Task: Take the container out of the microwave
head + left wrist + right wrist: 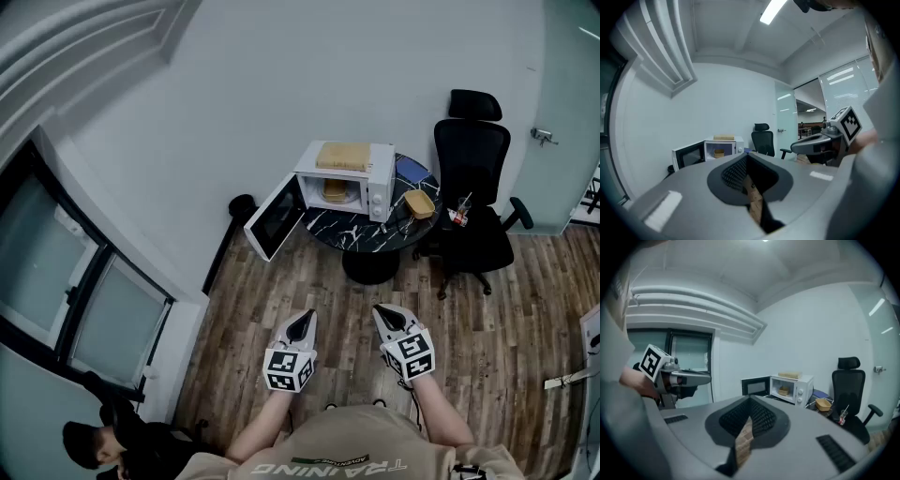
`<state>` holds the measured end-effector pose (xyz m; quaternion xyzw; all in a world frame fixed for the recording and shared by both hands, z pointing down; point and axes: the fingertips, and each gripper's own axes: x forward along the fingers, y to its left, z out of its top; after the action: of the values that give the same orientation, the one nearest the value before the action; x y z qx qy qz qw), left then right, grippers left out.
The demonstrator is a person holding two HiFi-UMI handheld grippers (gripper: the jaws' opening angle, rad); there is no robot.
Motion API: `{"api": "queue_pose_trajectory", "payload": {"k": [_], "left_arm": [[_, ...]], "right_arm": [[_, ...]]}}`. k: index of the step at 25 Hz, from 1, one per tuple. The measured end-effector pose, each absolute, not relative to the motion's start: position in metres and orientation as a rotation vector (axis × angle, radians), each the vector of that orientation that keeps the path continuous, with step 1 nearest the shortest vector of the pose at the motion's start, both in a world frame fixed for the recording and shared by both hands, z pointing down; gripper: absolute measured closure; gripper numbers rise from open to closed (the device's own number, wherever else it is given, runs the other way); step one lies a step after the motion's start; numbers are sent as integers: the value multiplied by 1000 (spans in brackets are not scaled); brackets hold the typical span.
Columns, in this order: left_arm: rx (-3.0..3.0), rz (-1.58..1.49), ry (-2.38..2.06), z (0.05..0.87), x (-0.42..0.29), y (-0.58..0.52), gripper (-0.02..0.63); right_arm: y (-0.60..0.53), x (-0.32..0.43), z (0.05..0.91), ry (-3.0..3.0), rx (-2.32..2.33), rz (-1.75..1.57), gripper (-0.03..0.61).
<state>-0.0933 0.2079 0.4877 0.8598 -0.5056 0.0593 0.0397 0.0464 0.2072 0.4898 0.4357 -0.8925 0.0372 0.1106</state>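
From the head view, the person stands on the wooden floor (pixel 487 328), well back from the microwave (pixel 349 178), with one tool in each hand. The left claw (pixel 302 323) and the right claw (pixel 387 319) are side by side, both pointing toward the microwave, and each comes to a closed point with nothing in it. The microwave sits on a round dark surface (pixel 349 228) with its door (pixel 275 218) swung wide open to the left. The container (pixel 335 190), tan in colour, is inside the cavity. A flat tan box (pixel 342 155) lies on the microwave's top, and a second tan tray (pixel 420 203) rests on the surface to the right of the microwave. A black office chair (pixel 473 183) stands just beside the surface.

In the left gripper view, the jaws are pressed together and grip nothing; only a thin slit of floor shows between them. Far beyond, the open microwave shows small, with the container visible in the lit cavity. The right claw shows at the right edge.

In the right gripper view, these jaws are also closed together and empty. The microwave, container inside, stands well ahead, with the tray and chair to its right. The left claw shows at the left edge.
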Motion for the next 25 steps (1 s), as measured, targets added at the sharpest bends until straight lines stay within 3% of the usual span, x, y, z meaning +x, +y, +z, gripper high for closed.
{"api": "queue_pose_trajectory", "payload": {"k": [9, 25], "left_arm": [[2682, 152, -1532, 463, -95, 221, 615], [2738, 248, -1432, 491, -104, 237, 615]], "right_arm": [[218, 27, 482, -2627, 1242, 90, 571], [226, 21, 521, -2573, 1357, 216, 571]]}}
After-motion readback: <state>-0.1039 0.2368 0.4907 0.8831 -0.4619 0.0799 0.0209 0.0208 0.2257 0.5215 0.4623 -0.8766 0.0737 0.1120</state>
